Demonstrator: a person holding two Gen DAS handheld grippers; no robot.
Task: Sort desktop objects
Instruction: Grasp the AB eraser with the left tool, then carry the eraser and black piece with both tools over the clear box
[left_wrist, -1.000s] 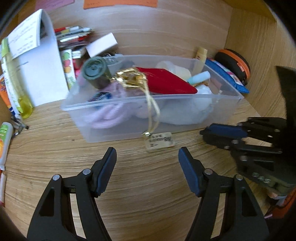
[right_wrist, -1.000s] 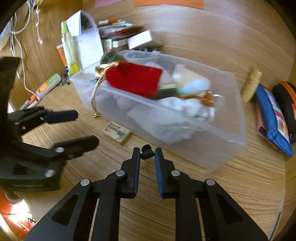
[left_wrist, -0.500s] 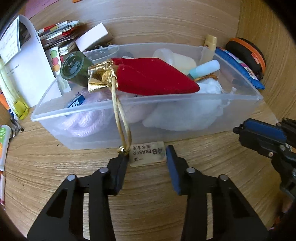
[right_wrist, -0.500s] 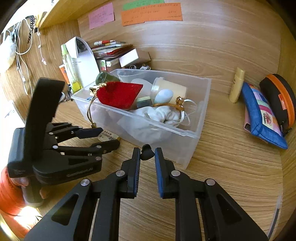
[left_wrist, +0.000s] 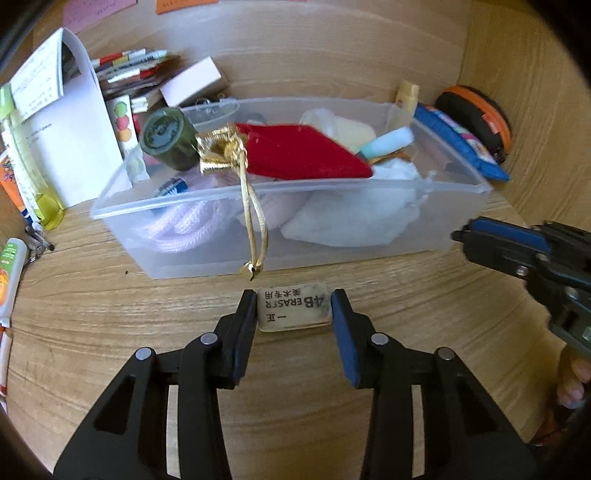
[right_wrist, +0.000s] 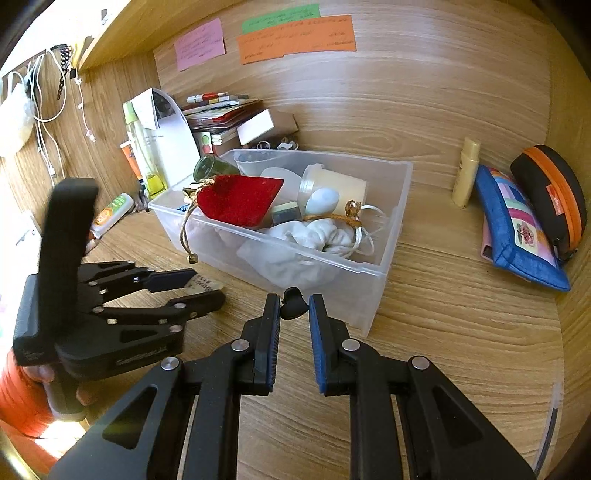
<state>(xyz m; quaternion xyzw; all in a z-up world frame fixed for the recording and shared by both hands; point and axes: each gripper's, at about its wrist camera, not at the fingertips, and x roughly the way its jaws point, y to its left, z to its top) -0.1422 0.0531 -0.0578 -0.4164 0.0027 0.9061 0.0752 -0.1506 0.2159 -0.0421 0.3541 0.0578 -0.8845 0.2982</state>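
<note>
The left hand-held gripper (left_wrist: 293, 308) pinches a flat eraser (left_wrist: 293, 308) between its two fingers. The eraser reads "4B ERASER", with some Chinese writing beside it. It sits on the wooden surface (left_wrist: 110, 314), just in front of the clear plastic box (left_wrist: 295, 254).

One red pouch (left_wrist: 303, 155) with a gold cord lies on top of the things in the box, and the cord hangs over the front wall.

The right hand-held gripper (right_wrist: 293, 314) is nearly pressed together around a small black thing (right_wrist: 293, 302); I cannot tell what it is.

Three paper notes are stuck on the back wall: one pink (right_wrist: 199, 44), one green (right_wrist: 280, 17), one orange (right_wrist: 295, 38). Their writing is too small to read.
</note>
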